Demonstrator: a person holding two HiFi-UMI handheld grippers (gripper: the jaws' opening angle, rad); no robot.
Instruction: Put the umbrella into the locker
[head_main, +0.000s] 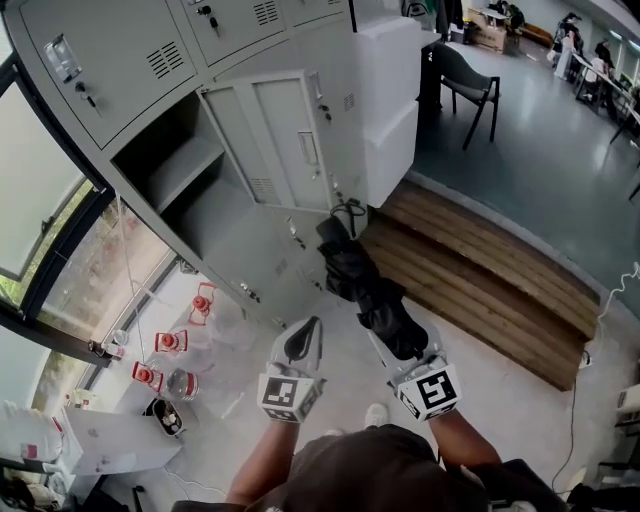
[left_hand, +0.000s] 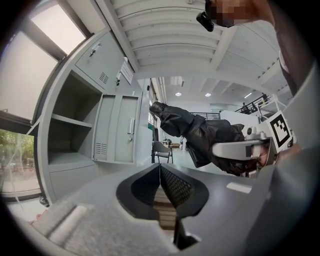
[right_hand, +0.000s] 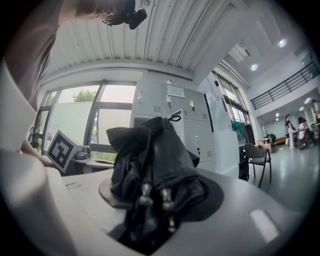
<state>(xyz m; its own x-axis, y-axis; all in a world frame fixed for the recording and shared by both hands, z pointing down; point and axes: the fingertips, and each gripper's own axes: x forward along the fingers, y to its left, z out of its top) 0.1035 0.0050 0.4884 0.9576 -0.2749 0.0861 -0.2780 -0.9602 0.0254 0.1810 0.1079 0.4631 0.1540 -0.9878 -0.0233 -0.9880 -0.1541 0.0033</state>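
A folded black umbrella (head_main: 365, 285) is clamped in my right gripper (head_main: 398, 342) and sticks out level toward the grey lockers. Its strap loop (head_main: 347, 210) is close to the edge of the open locker door (head_main: 290, 140). The open locker (head_main: 185, 175) shows a shelf and a bare floor behind that door. In the right gripper view the umbrella (right_hand: 150, 160) fills the jaws of that gripper (right_hand: 155, 200), its rib tips toward the camera. My left gripper (head_main: 303, 338) is shut and holds nothing, just left of the umbrella. In the left gripper view, its pads (left_hand: 160, 182) meet, with the umbrella (left_hand: 195, 130) to the right and the open locker (left_hand: 70, 140) ahead-left.
A low wooden platform (head_main: 480, 270) lies to the right of the lockers, next to a white cabinet (head_main: 395, 100). A dark chair (head_main: 470, 85) stands beyond it. Red-and-white items (head_main: 170, 345) sit on the floor at the left by the window. People sit far off at the top right.
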